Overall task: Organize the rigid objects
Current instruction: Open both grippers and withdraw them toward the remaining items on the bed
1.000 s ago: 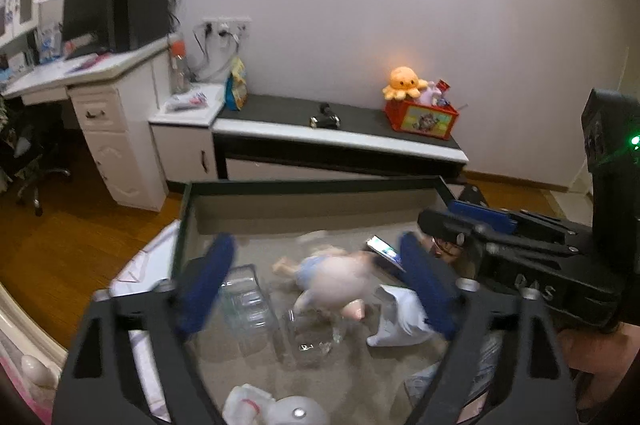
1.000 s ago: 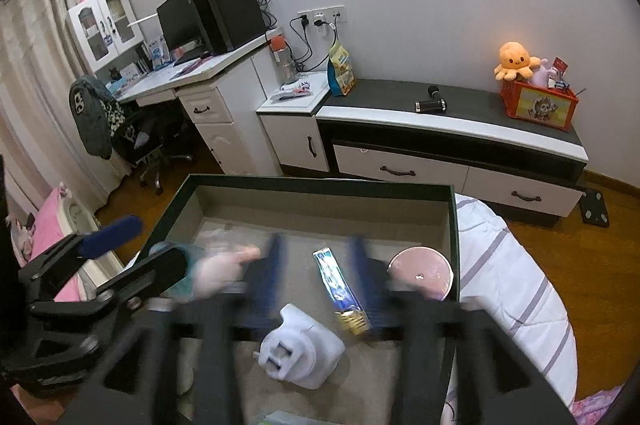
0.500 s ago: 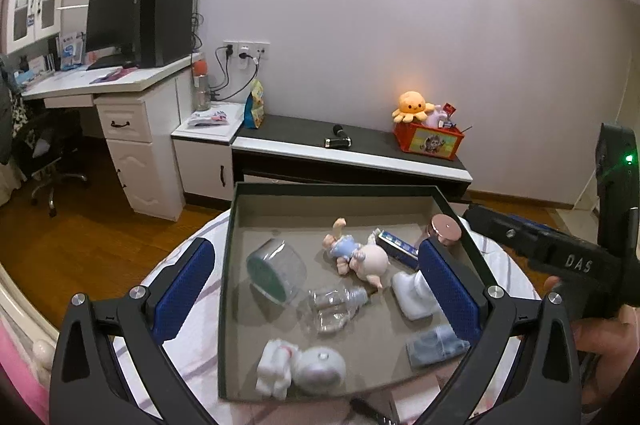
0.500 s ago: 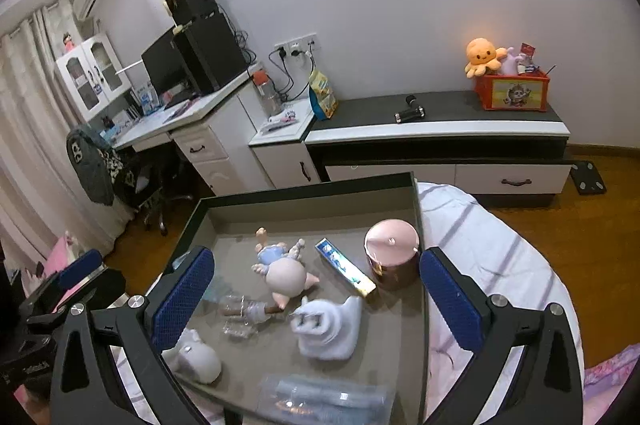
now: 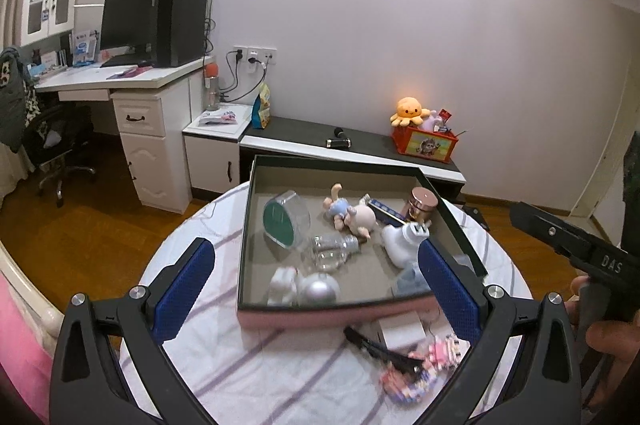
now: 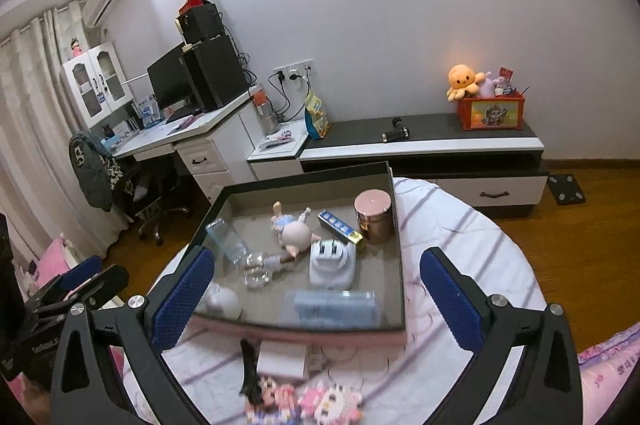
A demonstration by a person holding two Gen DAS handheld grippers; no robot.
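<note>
A dark-rimmed box [image 5: 452, 221] stands on the round striped table [image 5: 208, 353]. Inside lie a clear container with a green lid [image 5: 286, 219], a doll [image 5: 354, 215], a glass bottle [image 5: 330, 251], a white plug adapter [image 5: 402, 243], a pink-gold jar [image 6: 374, 215], a toothpaste box [image 6: 338, 225], a silver-white ball [image 5: 318, 291] and a blue pack [image 6: 336, 307]. My left gripper [image 5: 314, 257] is open, back from the box's near wall, with nothing between its pads. My right gripper [image 6: 316, 261] is open too, equally far back and holding nothing.
In front of the box lie a small white box [image 5: 400, 333], a black clip [image 5: 376, 345] and pink block figures [image 6: 312, 401]. A low cabinet [image 6: 440, 141] and a white desk [image 5: 152, 93] stand by the far wall. Wooden floor surrounds the table.
Both grippers have drawn back and upward from inside the box and their jaws have spread wide. The whole box and the things in front of it have come into view.
</note>
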